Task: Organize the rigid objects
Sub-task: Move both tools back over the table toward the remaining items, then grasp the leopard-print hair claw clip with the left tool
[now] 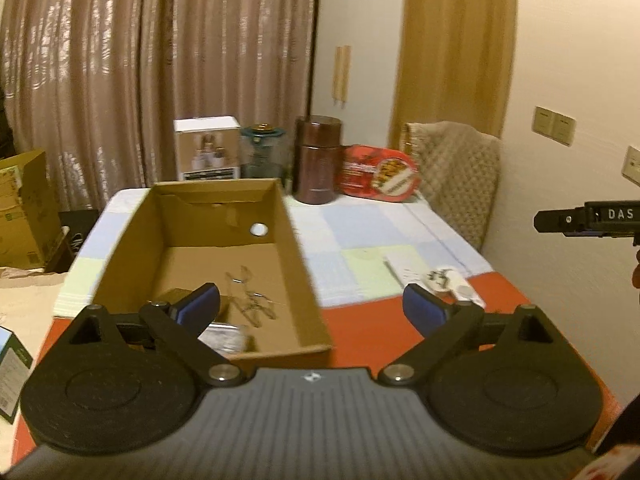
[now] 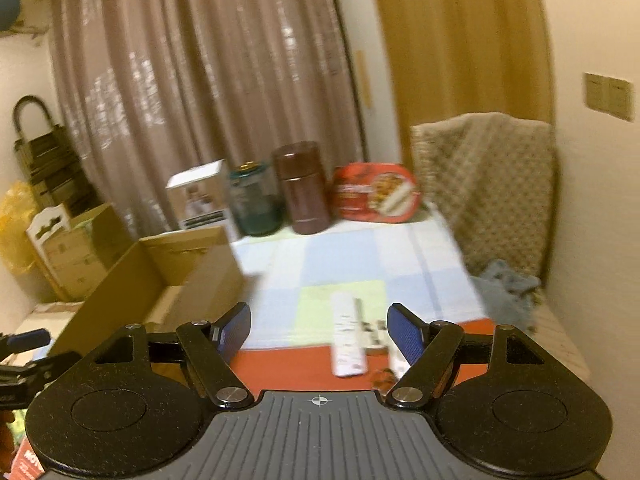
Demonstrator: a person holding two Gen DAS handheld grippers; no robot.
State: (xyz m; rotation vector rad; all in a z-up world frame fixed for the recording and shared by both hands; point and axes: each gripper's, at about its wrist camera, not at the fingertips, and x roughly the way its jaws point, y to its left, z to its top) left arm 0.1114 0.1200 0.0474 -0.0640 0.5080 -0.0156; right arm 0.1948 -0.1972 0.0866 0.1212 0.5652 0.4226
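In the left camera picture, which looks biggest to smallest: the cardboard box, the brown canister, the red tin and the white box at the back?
1. Cardboard box, by far, though it is also nearest.
2. Brown canister, red tin and white box: these look too alike in size to rank.

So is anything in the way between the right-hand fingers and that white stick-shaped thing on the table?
Nothing visible. The white remote-like object lies in the open on the table, just ahead of the right gripper, whose fingers stand apart and empty.
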